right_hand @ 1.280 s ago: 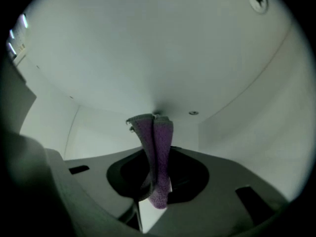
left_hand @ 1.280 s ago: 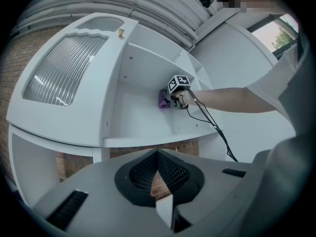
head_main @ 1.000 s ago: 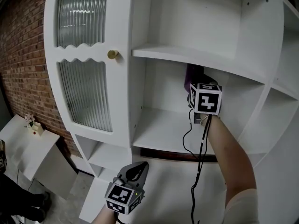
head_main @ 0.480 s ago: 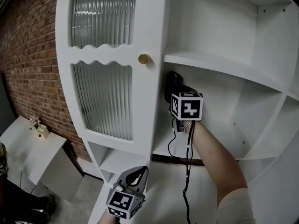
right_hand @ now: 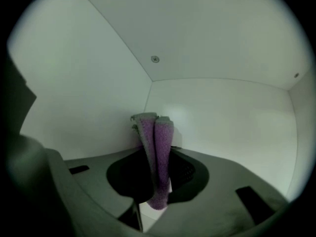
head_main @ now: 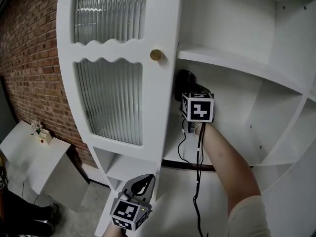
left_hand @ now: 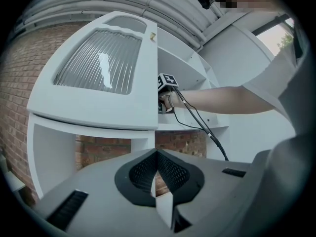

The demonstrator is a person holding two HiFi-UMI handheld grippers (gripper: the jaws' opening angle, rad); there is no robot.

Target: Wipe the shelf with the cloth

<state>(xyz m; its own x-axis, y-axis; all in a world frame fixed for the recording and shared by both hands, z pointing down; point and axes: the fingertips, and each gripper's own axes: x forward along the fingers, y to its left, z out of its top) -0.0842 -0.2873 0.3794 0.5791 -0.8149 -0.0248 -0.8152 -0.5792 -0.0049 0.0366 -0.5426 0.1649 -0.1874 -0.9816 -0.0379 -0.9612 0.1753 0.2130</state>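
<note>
Purple cloth (right_hand: 158, 137) is folded and clamped in the right gripper (right_hand: 154, 179), sticking up toward 12 o'clock at the compartment's back corner; contact with the wall unclear. Right gripper sits inside the middle compartment, above the shelf (head_main: 172, 152), with the cabinet door (head_main: 118, 68) at its 9 o'clock. Left gripper (left_hand: 157, 174) hangs at 6 o'clock in the head view, jaws pressed together on nothing. Judgement: wiping looks under way; no dirt is visible, so the share done is unknowable and most of the shelf likely remains.
</note>
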